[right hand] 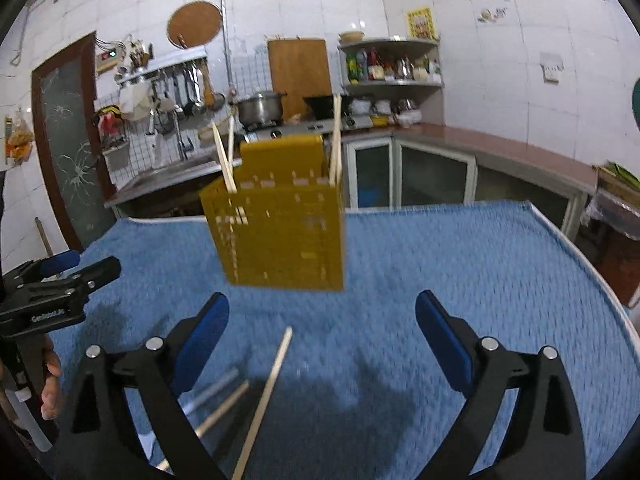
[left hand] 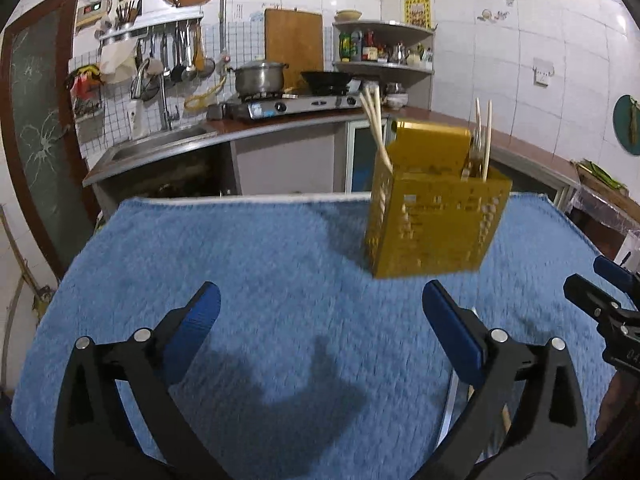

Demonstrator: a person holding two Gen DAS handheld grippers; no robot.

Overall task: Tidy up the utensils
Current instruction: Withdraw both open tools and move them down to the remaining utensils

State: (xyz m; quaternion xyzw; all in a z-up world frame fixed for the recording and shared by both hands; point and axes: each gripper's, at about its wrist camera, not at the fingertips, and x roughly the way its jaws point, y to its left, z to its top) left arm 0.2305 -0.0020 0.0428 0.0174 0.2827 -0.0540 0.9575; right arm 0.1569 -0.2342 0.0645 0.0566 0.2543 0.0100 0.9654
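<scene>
- The yellow perforated plastic utensil holder (left hand: 432, 216) is standing upright on the worktop covered with a fluffy blue towel (left hand: 240, 264), toward its far side.
- Pale wooden chopsticks (left hand: 374, 128) are sticking up out of the holder at one end, and more chopsticks together with what looks like a metal fork (left hand: 476, 152) are standing at the other end.
- The left tongs (left hand: 320, 316), black with blue pads, are standing wide apart above the towel with nothing between them; the holder is ahead and to the right of them.
- The right tongs (right hand: 322, 320) are also standing wide apart and are gripping nothing; the holder is just ahead of them, a little to the left.
- In the right wrist view, two loose wooden chopsticks (right hand: 264, 396) and one grey metal utensil handle (right hand: 214, 392) are lying on the towel near the left finger of the right tongs.
- A hand (right hand: 50, 380) is showing at the left edge of that view, under the left tongs.
</scene>
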